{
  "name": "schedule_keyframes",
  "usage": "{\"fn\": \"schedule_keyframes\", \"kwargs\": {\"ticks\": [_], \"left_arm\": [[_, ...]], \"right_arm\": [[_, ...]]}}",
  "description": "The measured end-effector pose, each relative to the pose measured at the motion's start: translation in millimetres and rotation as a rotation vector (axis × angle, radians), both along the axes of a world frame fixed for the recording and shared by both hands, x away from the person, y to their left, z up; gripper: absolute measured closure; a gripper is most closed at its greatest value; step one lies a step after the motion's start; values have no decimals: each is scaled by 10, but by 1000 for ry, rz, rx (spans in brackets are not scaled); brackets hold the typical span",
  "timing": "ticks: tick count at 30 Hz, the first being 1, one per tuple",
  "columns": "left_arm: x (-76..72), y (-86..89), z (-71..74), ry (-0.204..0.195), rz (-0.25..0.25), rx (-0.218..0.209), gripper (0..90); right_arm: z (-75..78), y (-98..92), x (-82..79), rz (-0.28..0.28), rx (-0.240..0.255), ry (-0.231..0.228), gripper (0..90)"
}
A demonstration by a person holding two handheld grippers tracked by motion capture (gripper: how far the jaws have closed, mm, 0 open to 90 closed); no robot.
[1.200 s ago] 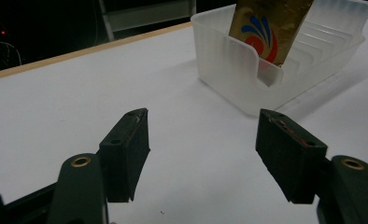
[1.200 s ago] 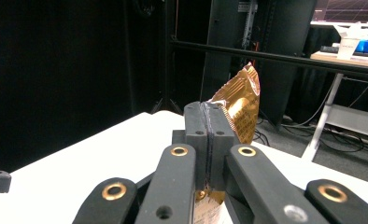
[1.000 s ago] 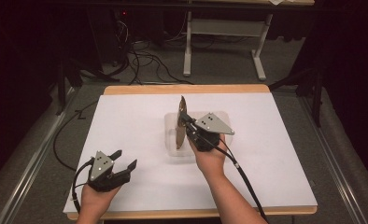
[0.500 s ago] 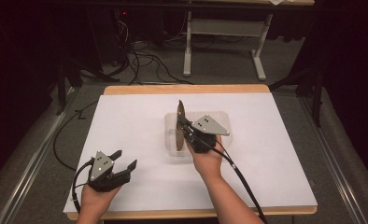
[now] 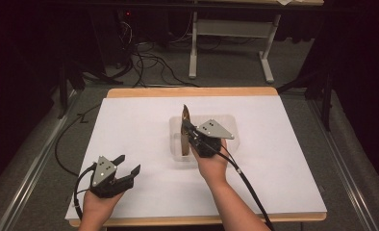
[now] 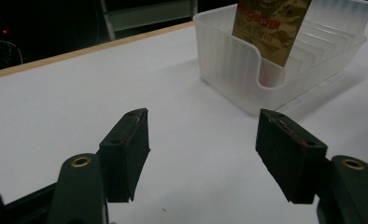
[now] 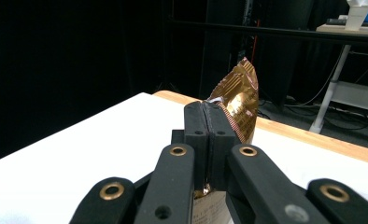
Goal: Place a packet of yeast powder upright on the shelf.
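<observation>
Gold foil packet [image 5: 183,130] is clamped in the right tongs [image 5: 187,131], jaws pinched flat on it with no gap between the pads. Packet stands upright, edge-on in the high view, lower end down inside the clear plastic bin [image 5: 226,120]. In the left gripper view the packet [image 6: 271,28] sits at the near end of the bin [image 6: 229,60], its bottom behind the cut-out in the bin's front wall; printed lettering on its face, too small to read fully. In the right gripper view the packet [image 7: 240,100] rises above the closed pads [image 7: 198,135], top edge curled over and leaning to that view's right.

Bin is ribbed, translucent, resting on the white surface [image 5: 130,125], roughly mid-surface and slightly toward the person's right. Right hand [image 5: 210,166] is directly behind the bin on the near side; a black cable trails from the gripper back along the forearm.

Left tongs [image 5: 129,164] are spread wide, nothing between the jaws. They sit low near the front-left corner of the surface, well apart from the bin, aimed toward it. Left hand [image 5: 98,204] grips the body at the surface's near edge.

Wooden trim shows along the far and near edges of the surface.
</observation>
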State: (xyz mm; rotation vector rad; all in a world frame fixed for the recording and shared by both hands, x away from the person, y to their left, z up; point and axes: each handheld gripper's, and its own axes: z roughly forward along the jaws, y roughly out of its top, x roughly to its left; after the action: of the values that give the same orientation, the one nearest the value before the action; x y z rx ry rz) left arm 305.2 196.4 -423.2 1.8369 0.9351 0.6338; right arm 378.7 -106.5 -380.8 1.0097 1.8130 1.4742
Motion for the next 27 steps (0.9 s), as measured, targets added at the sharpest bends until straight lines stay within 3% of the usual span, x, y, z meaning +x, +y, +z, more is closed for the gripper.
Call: {"fn": "schedule_keyframes", "kwargs": {"ticks": [7,15,20,27], "left_arm": [[2,-2,-2,0,-1,1,354],[9,-6,-5,1,-3,6,354],[16,-17,-9,3,-5,9,354],[18,-36,-13,3,-10,20,354]], "right_arm": [[41,-22,2,3,9,15,691],[99,-48,-30,14,-24,19,396],[137,-88,-91,26,-57,23,316],[158,-266,-196,18,-81,36,306]]}}
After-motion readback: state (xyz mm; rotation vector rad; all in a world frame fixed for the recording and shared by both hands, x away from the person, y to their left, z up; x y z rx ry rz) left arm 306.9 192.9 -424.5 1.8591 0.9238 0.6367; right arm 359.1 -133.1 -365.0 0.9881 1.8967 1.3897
